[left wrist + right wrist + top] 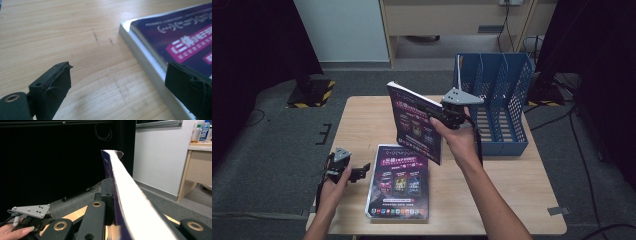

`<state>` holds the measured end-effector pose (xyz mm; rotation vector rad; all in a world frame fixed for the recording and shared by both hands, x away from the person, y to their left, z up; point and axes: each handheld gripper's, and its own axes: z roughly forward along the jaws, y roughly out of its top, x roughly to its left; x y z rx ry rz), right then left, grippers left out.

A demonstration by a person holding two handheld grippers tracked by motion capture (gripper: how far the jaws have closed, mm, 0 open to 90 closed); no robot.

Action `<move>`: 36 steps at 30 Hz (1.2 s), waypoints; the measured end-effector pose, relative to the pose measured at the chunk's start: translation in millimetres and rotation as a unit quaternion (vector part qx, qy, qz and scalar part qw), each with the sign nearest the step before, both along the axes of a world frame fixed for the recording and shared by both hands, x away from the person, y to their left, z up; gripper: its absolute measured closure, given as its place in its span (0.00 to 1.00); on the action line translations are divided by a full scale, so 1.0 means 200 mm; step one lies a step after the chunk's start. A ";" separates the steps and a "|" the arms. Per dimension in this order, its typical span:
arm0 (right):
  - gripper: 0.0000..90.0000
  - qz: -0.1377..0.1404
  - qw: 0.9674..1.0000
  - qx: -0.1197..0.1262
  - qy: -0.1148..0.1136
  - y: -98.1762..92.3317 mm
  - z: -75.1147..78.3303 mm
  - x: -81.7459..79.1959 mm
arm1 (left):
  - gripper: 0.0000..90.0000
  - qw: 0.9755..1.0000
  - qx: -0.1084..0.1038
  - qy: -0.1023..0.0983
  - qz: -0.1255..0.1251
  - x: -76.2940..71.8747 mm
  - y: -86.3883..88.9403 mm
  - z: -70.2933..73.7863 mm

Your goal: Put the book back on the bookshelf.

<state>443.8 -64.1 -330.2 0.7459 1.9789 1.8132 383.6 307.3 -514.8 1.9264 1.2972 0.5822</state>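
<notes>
1. Light wooden table (512,200) is sitting on a grey carpeted floor and bearing everything below.
2. Blue plastic mesh file rack with upright dividers (502,100) is standing at the table's far right corner; its visible slots are holding nothing, and the lifted book is just to its left, outside it.
3. Purple glossy book with pink title band, held in the air (414,120), is being gripped upright and tilted above the table's middle; the right gripper view is looking along its white page edge (130,197), with the purple cover on the left side.
4. Second purple glossy book, lying flat (399,182), is resting face up on the near middle of the table, on a thin white layer whose edge is showing under it (147,65).
5. Right gripper (451,116), with a grey three-cornered plate on top, is clamping its jaws tight on the lifted book's edge, one jaw on each cover.
6. Left gripper (362,171) is being held low at the table's near left edge, jaws standing wide apart with nothing between the pads; one jaw is over the flat book's corner, the other over bare wood. Whether the jaw is touching that book, cannot tell.
</notes>
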 end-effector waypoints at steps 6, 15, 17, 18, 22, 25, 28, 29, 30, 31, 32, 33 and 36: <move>0.92 -0.005 1.000 0.003 0.000 -0.05 -0.01 -0.02 | 0.07 1.000 0.010 0.009 0.017 0.01 0.03 -0.02; 0.92 -0.006 1.000 0.011 0.000 -0.12 -0.02 -0.06 | 0.07 0.999 0.022 0.017 0.035 0.01 0.06 -0.03; 0.92 -0.005 1.000 0.010 -0.002 -0.13 -0.03 -0.07 | 0.07 0.999 0.023 0.019 0.036 0.01 0.07 -0.03; 0.92 -0.005 1.000 0.011 -0.001 -0.14 -0.03 -0.08 | 0.07 0.999 0.024 0.021 0.036 0.01 0.06 -0.04; 0.92 -0.006 1.000 0.012 -0.003 -0.17 -0.03 -0.10 | 0.06 0.998 0.034 0.035 0.034 0.01 0.05 -0.06; 0.92 -0.006 1.000 0.009 -0.004 -0.20 -0.03 -0.11 | 0.06 0.998 0.035 0.039 0.036 0.02 0.05 -0.06; 0.92 -0.006 1.000 0.011 -0.003 -0.23 -0.03 -0.13 | 0.03 0.998 0.033 0.047 0.039 0.02 0.04 -0.07; 0.92 -0.006 1.000 0.011 -0.003 -0.24 -0.03 -0.14 | 0.03 0.997 0.032 0.049 0.041 0.02 0.04 -0.07; 0.92 -0.006 1.000 0.011 -0.004 -0.24 -0.03 -0.14 | 0.03 0.997 0.033 0.049 0.041 0.02 0.04 -0.07; 0.92 -0.005 1.000 0.009 -0.004 -0.25 -0.03 -0.15 | 0.03 0.997 0.036 0.050 0.039 0.02 0.04 -0.07; 0.92 -0.004 1.000 0.008 -0.005 -0.26 -0.03 -0.16 | 0.03 0.997 0.036 0.051 0.038 0.02 0.04 -0.08; 0.92 -0.005 1.000 0.007 -0.005 -0.27 -0.04 -0.16 | 0.03 0.997 0.037 0.053 0.037 0.02 0.04 -0.08; 0.92 -0.004 1.000 0.010 -0.006 -0.30 -0.04 -0.18 | 0.04 0.997 0.040 0.056 0.032 0.02 0.03 -0.08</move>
